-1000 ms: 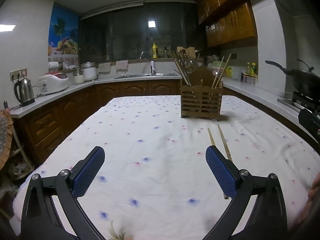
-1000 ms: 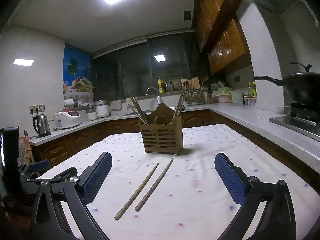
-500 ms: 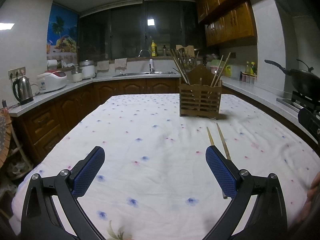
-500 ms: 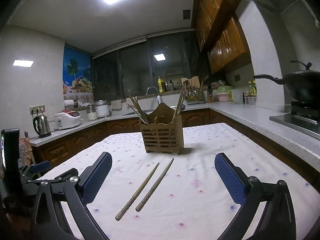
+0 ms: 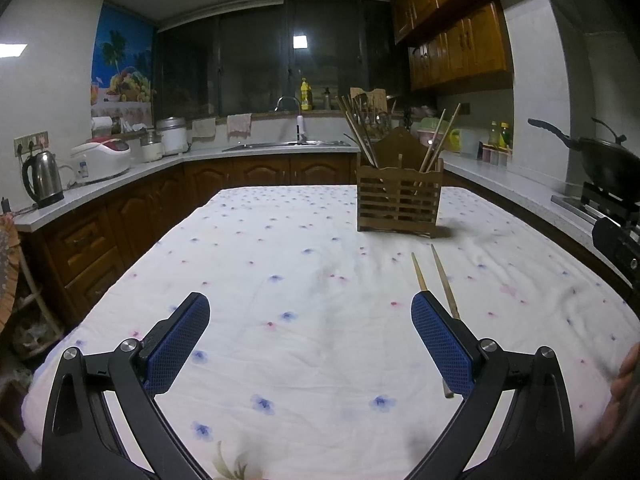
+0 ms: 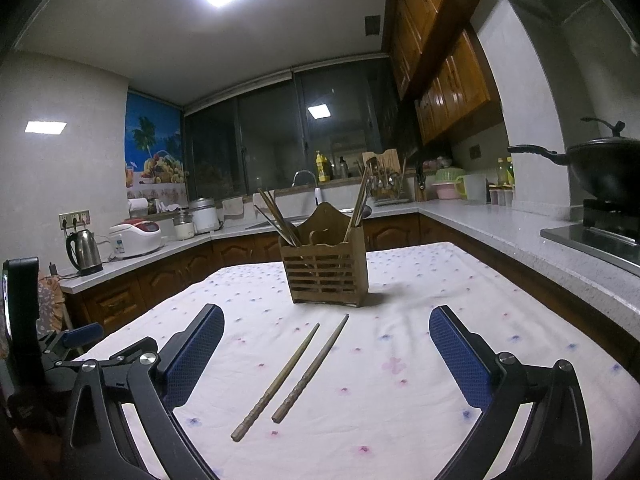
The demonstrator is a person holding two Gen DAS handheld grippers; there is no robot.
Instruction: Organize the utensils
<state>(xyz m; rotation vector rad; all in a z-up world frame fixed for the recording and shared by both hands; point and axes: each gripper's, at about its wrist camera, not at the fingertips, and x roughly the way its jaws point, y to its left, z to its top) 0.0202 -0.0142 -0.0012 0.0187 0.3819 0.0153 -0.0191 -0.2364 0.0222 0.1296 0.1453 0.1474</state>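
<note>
Two wooden chopsticks (image 6: 296, 374) lie side by side on the flowered tablecloth (image 6: 400, 400), in front of a slatted wooden utensil holder (image 6: 325, 271) that has several chopsticks standing in it. My right gripper (image 6: 326, 346) is open and empty, just above the cloth, with the chopsticks between its blue fingers. In the left wrist view the chopsticks (image 5: 442, 282) lie partly behind the right finger of my open, empty left gripper (image 5: 310, 330); the holder (image 5: 399, 200) stands farther back right.
Kitchen counters ring the table: a kettle (image 5: 42, 178) and rice cooker (image 5: 102, 160) at left, a sink (image 5: 286, 144) at the back, a wok (image 6: 604, 168) on the stove at right. The table's edges fall off left and right.
Both views have shifted only slightly. The left gripper has tilted up a little, so the holder sits lower in its view. Both grippers stay open; the chopsticks have not moved.
</note>
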